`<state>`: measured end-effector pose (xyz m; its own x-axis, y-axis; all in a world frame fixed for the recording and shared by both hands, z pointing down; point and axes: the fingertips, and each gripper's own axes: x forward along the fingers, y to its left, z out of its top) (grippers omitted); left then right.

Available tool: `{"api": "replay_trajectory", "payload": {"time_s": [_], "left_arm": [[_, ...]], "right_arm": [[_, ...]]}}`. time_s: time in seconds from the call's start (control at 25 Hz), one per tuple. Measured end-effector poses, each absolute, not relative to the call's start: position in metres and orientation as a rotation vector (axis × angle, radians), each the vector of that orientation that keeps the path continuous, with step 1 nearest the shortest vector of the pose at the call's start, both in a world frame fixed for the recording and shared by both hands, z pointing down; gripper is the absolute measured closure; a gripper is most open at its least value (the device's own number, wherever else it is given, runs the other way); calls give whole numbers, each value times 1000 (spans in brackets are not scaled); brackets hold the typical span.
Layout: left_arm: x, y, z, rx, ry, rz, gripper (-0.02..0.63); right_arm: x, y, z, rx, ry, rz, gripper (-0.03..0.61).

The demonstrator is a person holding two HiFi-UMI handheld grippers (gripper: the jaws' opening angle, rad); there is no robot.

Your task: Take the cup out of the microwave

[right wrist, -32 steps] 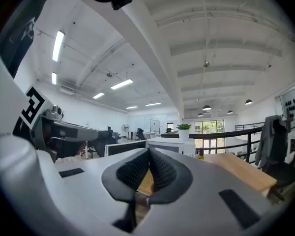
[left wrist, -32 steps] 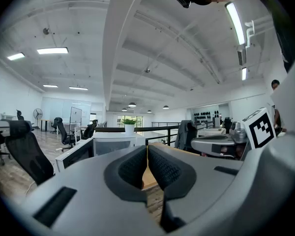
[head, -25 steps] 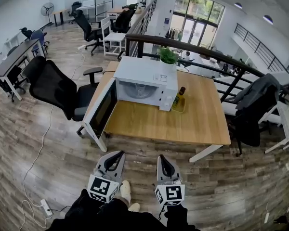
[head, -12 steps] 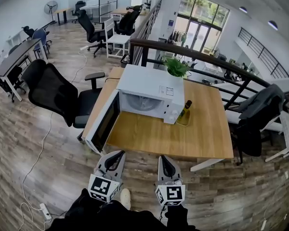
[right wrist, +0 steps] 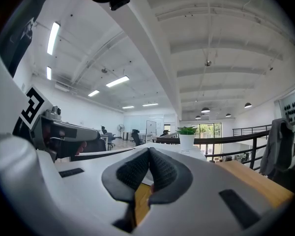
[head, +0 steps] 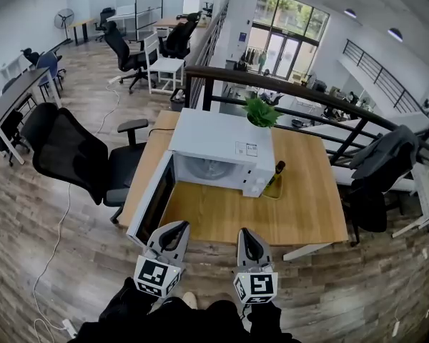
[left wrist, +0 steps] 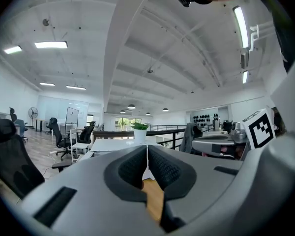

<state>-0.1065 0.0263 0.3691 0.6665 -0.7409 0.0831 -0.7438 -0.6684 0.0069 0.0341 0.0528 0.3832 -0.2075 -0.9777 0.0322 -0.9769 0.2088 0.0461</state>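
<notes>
The cup itself I can't pick out from here. The task puts it inside the white box-shaped microwave (head: 222,145), and the open cavity shows only a pale round turntable in shadow. The microwave sits toward the far side of the light wooden table (head: 300,206). Its dark-windowed door (head: 151,199) is swung wide to the left, reaching toward the table's near corner.

So the door is dealt with. I'd call this the approach, with the reach into the cavity not yet begun.

The left tongs (head: 177,227) and right tongs (head: 244,232) are held side by side at the table's near edge, well short of the microwave. Both point level at it. The left pair is just beside the door's free end.

Each pair is pressed fully together, ribbed pads meeting, with nothing caught between them.

Next, I reckon, one pair has to spread its pads before going in. It must slide past that open door without knocking it, then find the cup's wall in the dim cavity.

A green potted plant in a white pot (head: 261,111) stands behind the microwave. A dark glass bottle (head: 277,171) stands at its right side, and a black mesh office chair (head: 64,152) waits left of the table.
</notes>
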Motion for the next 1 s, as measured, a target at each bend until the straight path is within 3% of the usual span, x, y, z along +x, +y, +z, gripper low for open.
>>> {"api": "replay_trajectory", "payload": {"time_s": [1.0], "left_arm": [[-40, -188, 460, 2699, -1250, 270, 586]], "right_arm": [[92, -160, 476, 1844, -2385, 214, 563]]}}
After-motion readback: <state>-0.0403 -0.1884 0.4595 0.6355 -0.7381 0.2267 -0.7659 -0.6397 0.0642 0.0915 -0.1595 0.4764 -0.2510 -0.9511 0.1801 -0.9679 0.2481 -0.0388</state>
